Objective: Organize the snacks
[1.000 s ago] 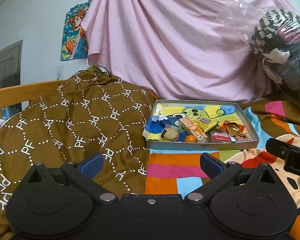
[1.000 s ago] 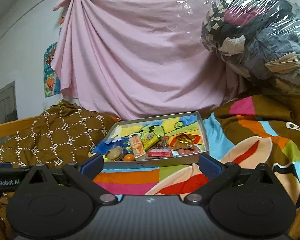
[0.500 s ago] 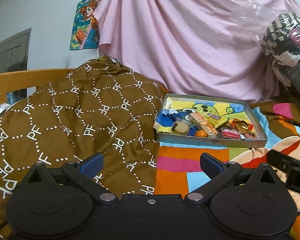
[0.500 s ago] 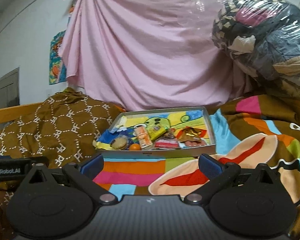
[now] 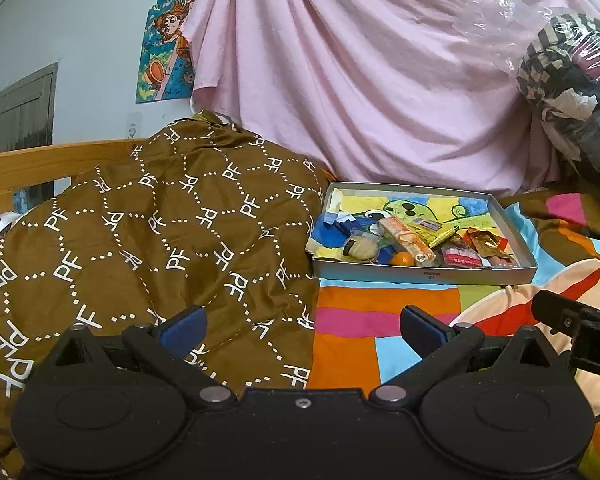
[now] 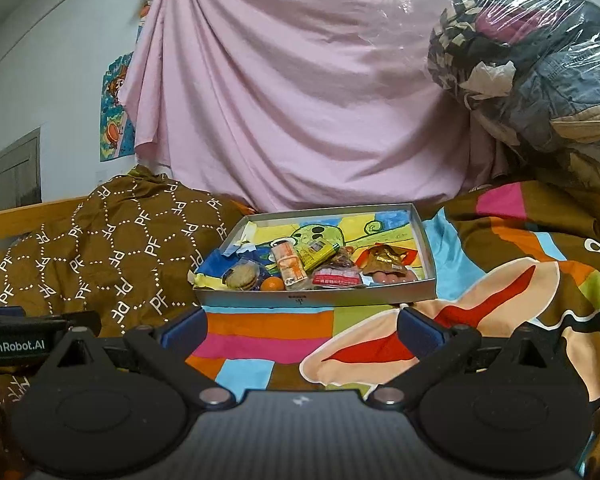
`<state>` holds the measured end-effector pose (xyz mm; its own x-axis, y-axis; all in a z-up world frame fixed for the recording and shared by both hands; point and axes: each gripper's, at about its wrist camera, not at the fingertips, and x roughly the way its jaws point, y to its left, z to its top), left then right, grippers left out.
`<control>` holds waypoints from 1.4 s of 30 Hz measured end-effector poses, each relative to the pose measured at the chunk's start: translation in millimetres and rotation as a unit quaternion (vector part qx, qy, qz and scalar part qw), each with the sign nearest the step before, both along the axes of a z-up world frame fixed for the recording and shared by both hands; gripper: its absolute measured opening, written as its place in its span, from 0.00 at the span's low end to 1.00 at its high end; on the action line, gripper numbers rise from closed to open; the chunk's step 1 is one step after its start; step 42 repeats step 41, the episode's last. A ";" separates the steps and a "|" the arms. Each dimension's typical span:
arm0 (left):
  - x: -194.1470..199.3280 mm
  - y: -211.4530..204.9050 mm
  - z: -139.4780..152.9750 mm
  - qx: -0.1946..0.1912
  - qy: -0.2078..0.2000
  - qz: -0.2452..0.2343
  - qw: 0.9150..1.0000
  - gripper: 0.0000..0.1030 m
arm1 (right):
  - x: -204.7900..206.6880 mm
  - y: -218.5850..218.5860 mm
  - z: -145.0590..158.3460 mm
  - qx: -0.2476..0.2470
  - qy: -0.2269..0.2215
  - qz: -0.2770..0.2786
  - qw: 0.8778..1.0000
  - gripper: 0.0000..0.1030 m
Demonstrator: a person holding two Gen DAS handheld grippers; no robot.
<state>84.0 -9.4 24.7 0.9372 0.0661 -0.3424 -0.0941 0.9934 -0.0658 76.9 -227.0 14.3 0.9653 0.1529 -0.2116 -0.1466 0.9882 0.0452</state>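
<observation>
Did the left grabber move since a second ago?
Yes. In the left wrist view the snack box and the poster have both slid rightward, so the open left gripper swung left.

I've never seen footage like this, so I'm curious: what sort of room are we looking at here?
Most likely a bedroom. The snack tray sits on a colourful bedspread beside a brown quilt, with a wooden bed rail behind. A cartoon poster hangs on the wall.

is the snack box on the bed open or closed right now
Open. The box has no lid on it, and the snacks inside show plainly: an orange, a round cookie and several wrapped packets.
</observation>
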 end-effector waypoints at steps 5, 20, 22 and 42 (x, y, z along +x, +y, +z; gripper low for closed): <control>-0.4 0.7 -0.2 -0.004 0.000 0.003 1.000 0.99 | 0.8 0.1 -0.8 -0.002 0.002 0.001 1.000 1.00; -0.3 1.0 -0.5 -0.004 0.001 0.003 1.000 0.99 | 1.5 0.6 -0.9 -0.003 0.004 0.002 1.000 1.00; -0.3 0.9 -0.6 -0.004 0.001 0.004 1.000 0.99 | 1.5 0.7 -0.9 -0.003 0.004 0.002 1.000 1.00; -0.1 -0.1 -3.6 0.005 0.013 0.011 1.000 0.99 | 1.4 1.1 -1.6 -0.004 0.004 0.002 1.000 1.00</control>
